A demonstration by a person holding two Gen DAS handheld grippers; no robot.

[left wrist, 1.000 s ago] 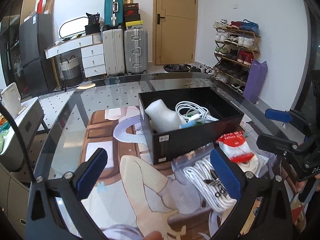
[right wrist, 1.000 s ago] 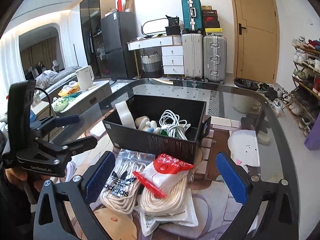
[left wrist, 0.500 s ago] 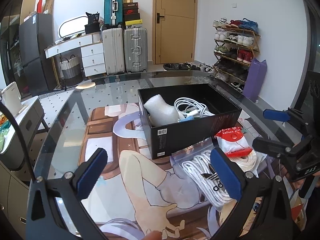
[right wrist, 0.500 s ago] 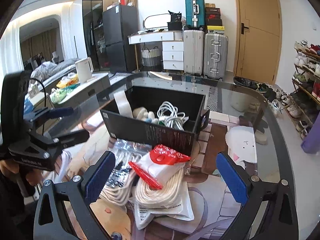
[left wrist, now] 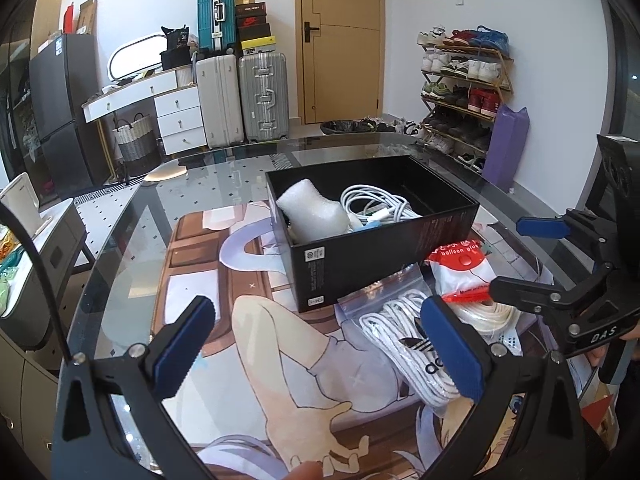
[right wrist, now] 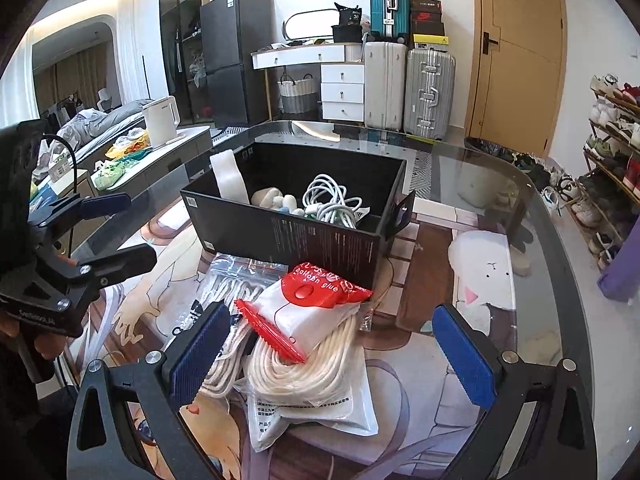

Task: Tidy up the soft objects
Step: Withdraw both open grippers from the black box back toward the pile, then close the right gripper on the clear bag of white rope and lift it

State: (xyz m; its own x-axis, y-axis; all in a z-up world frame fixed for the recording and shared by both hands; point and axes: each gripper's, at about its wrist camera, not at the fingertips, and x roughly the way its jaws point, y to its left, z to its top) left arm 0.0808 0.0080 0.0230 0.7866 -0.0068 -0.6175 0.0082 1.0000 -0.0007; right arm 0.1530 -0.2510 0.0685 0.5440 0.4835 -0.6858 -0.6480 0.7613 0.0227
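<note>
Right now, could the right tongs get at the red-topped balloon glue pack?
Probably yes. The right tongs stand open directly over the balloon glue pack, which lies on top of the pile outside the black box; nothing covers it.

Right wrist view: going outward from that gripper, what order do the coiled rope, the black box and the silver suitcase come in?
1. Coiled rope: nearest, on the table between the right gripper's fingers.
2. Black box: behind the rope, mid-table.
3. Silver suitcase: farthest, on the floor beyond the table, left of the door.
</note>
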